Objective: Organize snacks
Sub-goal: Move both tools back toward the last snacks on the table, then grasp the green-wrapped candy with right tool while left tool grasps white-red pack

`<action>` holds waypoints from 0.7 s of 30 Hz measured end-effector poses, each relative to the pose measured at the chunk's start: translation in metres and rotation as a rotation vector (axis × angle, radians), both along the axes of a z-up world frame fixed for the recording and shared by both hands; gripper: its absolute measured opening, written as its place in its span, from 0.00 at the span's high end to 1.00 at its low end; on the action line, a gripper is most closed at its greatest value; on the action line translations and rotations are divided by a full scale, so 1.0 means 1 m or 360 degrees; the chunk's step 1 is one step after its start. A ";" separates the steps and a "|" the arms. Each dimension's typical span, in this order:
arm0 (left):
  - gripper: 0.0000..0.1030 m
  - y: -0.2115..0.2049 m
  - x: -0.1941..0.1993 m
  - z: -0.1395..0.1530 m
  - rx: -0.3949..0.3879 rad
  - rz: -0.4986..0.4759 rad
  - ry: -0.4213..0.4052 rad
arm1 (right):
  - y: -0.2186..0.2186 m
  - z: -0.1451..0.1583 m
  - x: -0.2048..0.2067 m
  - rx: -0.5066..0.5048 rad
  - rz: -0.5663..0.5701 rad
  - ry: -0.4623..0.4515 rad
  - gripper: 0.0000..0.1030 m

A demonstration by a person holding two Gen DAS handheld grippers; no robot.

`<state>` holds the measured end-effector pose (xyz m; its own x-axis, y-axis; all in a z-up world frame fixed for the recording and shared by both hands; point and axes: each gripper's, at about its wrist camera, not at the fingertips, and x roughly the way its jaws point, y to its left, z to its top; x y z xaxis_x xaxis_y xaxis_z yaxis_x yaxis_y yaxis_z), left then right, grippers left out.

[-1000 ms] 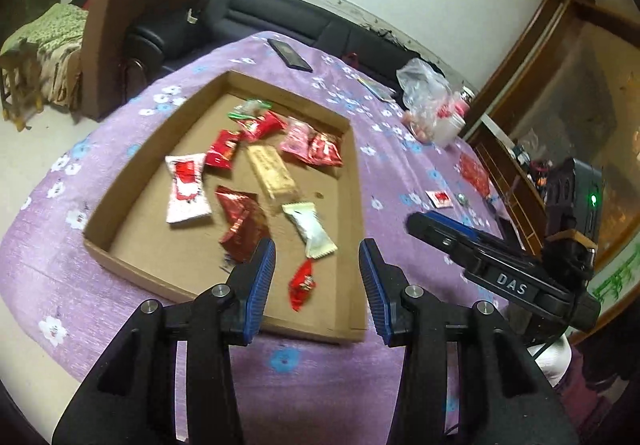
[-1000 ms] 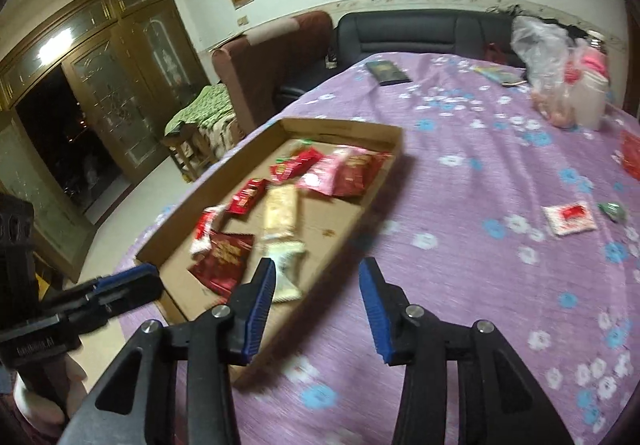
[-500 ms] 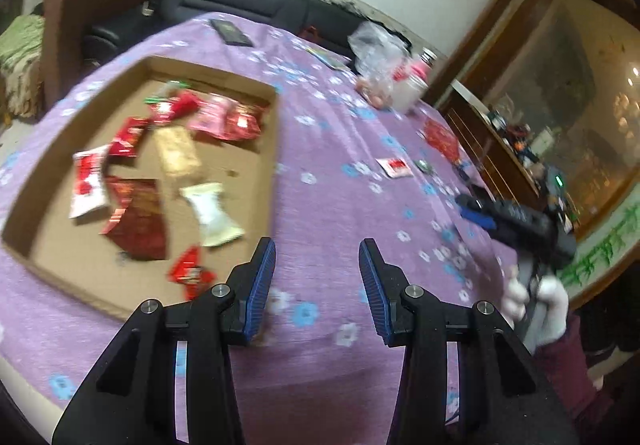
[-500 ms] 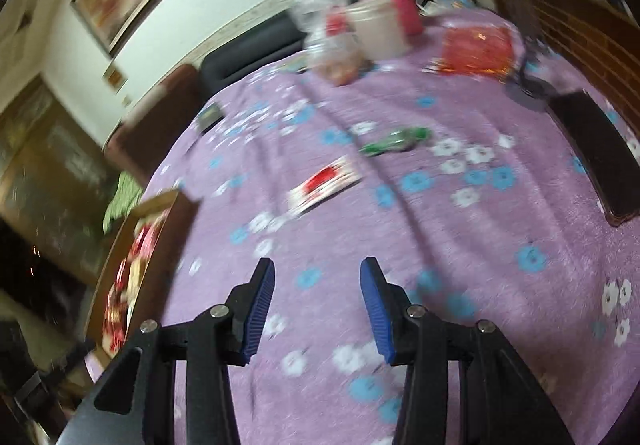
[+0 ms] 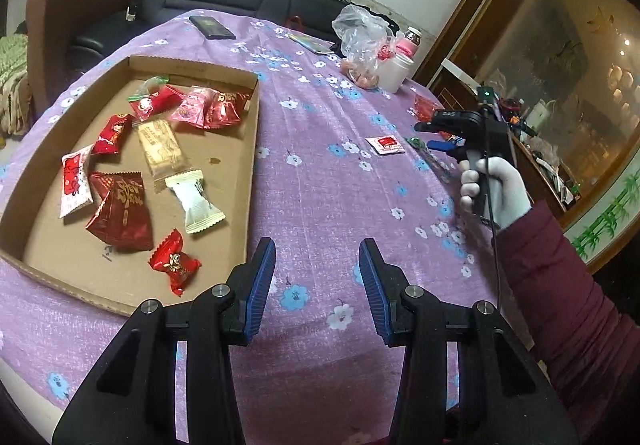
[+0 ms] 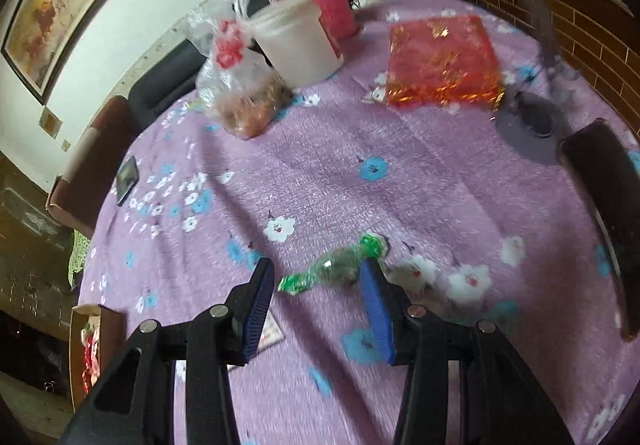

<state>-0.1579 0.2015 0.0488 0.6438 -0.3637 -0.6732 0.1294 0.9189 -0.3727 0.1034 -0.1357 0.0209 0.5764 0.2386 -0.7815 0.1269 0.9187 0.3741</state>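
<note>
Item: right gripper [image 6: 316, 285]. Change: a second ago it hung beside the shallow brown cardboard tray [image 5: 252, 149] of wrapped snacks; it has since swung across the purple flowered tablecloth [image 5: 320, 185] to the loose pieces on the far side. Jaws parted, nothing gripped. The green cellophane-wrapped candy [image 6: 336, 269] lies on the cloth between the blue pads, one twisted end just beside the right-hand pad; contact cannot be told through the blur.

Item: small white-and-red flat sachet [image 5: 386, 144]. Lies on the cloth near the candy, well apart from the tray.

Item: left gripper [image 5: 316, 281]. Has drifted off the tray's near corner and now hangs over bare cloth. Jaws parted, empty.

Bearing on task: most snacks sit in the tray; two strays appear to remain, and the candy is judged the next pick.

Pose: white-gloved right hand [image 5: 492, 189], maroon sleeve, holds its tool by the pistol grip, nose tilted steeply down at the cloth. Left tool pitched down less steeply, level across its fingers.
</note>
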 end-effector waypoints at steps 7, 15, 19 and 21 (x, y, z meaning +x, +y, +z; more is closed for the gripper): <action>0.59 -0.021 0.016 0.002 0.0060 -0.0077 0.0027 | 0.013 -0.016 0.019 -0.0177 -0.0073 0.0016 0.63; 0.59 -0.075 0.061 0.014 0.0136 -0.0284 -0.0006 | -0.026 -0.015 -0.011 0.0027 -0.0060 -0.0064 0.74; 0.59 -0.126 0.107 0.012 0.0271 -0.0438 -0.0011 | -0.044 -0.015 -0.048 0.0244 -0.0004 -0.0153 0.73; 0.59 -0.153 0.132 0.006 0.0338 -0.0560 -0.0025 | -0.050 -0.018 -0.057 0.0300 0.0021 -0.0183 0.73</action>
<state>-0.0264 0.0482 0.0544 0.5158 -0.4175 -0.7481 0.4538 0.8738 -0.1748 0.0462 -0.1855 0.0026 0.6551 0.3826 -0.6515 0.0616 0.8324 0.5507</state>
